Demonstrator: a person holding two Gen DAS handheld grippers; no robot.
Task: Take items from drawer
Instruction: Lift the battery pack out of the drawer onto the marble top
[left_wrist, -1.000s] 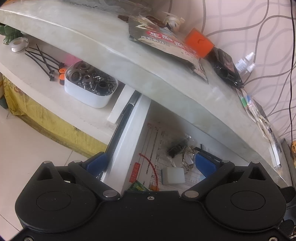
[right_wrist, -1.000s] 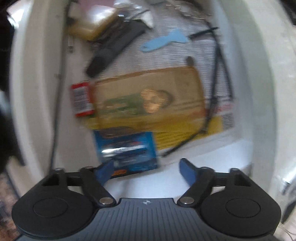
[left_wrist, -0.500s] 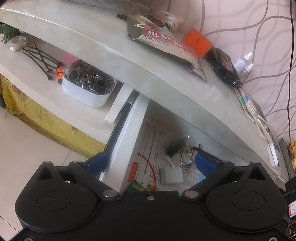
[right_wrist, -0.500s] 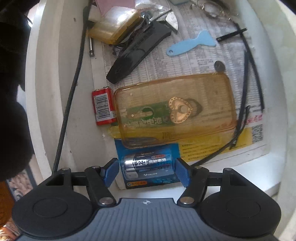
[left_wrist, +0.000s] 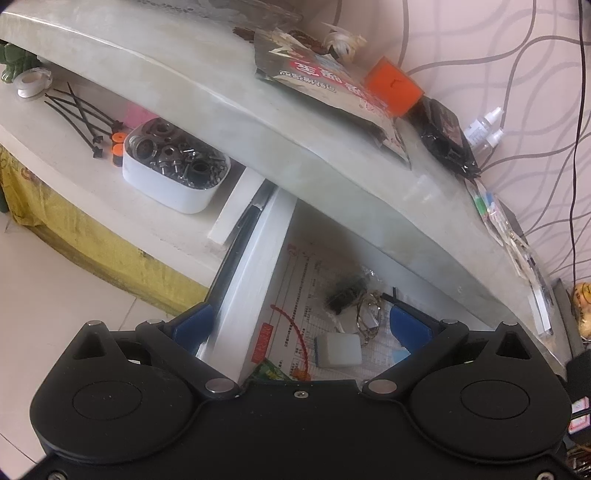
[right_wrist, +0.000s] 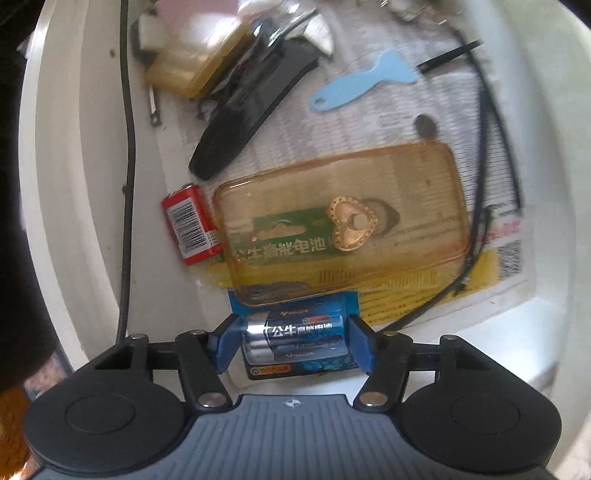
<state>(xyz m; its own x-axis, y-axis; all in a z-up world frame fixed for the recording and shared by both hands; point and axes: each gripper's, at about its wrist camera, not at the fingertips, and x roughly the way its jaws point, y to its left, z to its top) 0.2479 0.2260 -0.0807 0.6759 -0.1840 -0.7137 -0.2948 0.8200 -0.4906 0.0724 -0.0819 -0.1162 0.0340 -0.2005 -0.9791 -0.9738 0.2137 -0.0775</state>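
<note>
Closing on the blue battery pack (right_wrist: 295, 341), the right hand-held gripper (right_wrist: 293, 343) points steeply down into the open drawer (right_wrist: 74, 192), blue pads either side of the blister; contact looks near or just made at the pack's ends, but a firm pinch can't be confirmed, so it counts as not yet clamped. The pack lies at the drawer's near edge, its top tucked under the amber phone case (right_wrist: 343, 225), which is likely why the approach comes from the near end: the lower half is the only part free to pinch. Pulling it out will probably drag the case. A red battery (right_wrist: 190, 225) sits just left of the case, a black sheath-like piece (right_wrist: 251, 118) and a light blue scraper (right_wrist: 364, 83) lie further back on the printed paper liner (right_wrist: 461, 280). The left hand-held gripper (left_wrist: 301, 328) hovers with jaws wide and nothing between them, straddling the drawer's white side wall (left_wrist: 255, 273), seemingly parked out of the way. Below it sit a small white block (left_wrist: 338, 350) and a key ring (left_wrist: 369, 317). On the counter (left_wrist: 207, 85) an orange cube (left_wrist: 393, 86) rests on a printed bag (left_wrist: 325, 85); a white tray of metal hardware (left_wrist: 177, 170) sits on the lower shelf.
</note>
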